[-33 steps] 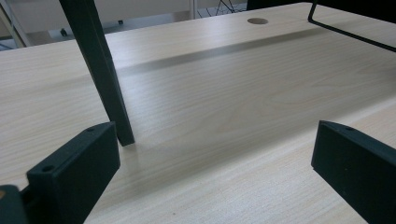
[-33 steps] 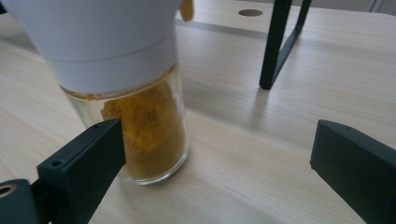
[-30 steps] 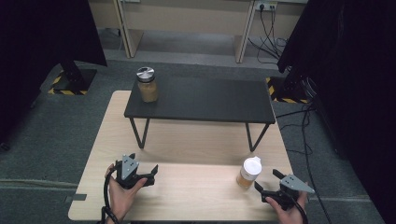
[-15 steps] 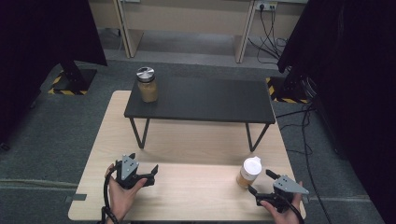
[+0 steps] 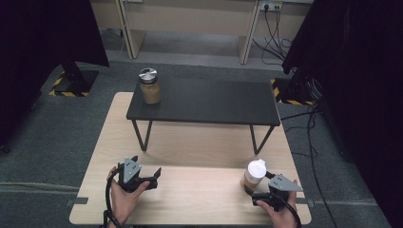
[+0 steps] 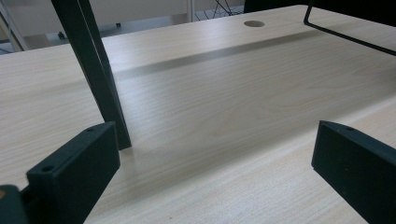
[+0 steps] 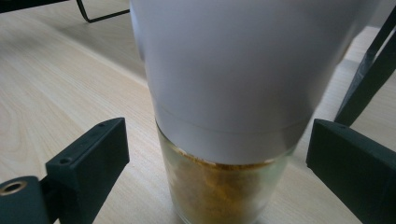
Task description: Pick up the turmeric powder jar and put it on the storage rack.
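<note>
Two jaws of right hand-held gripper (image 7: 219, 163) just closing, spread around white-capped jar (image 7: 224, 93), untouched.

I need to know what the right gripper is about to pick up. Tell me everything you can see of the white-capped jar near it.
The white-capped jar is a small clear glass container under a tall, smooth white cap wider than the glass. Yellow-brown powder or granules fill the part of the glass that is visible. It stands upright on the pale wooden table, near its right front corner. The right gripper has its jaws on either side of the jar, closing in but with gaps left; nothing else touches it.
</note>
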`<state>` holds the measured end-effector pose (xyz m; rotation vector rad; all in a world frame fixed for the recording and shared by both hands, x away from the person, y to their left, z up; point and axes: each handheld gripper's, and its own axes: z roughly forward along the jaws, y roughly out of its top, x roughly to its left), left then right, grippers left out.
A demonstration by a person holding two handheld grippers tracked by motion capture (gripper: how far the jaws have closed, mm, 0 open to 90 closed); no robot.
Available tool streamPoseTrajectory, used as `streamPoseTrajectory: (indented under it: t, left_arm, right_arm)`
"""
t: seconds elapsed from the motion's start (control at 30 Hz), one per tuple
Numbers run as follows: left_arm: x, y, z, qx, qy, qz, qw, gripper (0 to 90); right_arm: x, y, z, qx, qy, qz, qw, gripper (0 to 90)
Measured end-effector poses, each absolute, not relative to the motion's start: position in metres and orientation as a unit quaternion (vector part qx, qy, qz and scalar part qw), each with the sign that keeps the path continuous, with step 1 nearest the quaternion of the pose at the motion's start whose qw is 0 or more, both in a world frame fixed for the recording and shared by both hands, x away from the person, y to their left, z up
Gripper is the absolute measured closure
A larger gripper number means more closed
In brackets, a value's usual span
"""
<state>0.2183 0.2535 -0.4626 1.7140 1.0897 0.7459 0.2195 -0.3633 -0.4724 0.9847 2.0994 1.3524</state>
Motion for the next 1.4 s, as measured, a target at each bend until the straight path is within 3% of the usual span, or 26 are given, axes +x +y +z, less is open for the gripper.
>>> streamPoseTrajectory:
  t: [0.2,0.53,1.0,1.4]
  left_arm:
    - [0.219,0.253,-0.463,0.701,0.443,0.304,0.47,0.2]
    - [0.22,0.253,-0.464,0.702,0.443,0.301,0.469,0.2]
    - [0.223,0.251,-0.467,0.71,0.444,0.291,0.463,0.2]
    - [0.228,0.252,-0.474,0.713,0.453,0.271,0.462,0.4]
  right_arm:
    - [0.225,-0.361,-0.477,0.356,0.765,0.49,0.221,12.2]
    - [0.23,-0.362,-0.485,0.35,0.764,0.493,0.226,30.6]
    - [0.23,-0.364,-0.482,0.366,0.757,0.498,0.212,30.8]
    - [0.221,-0.357,-0.459,0.353,0.756,0.5,0.231,30.8]
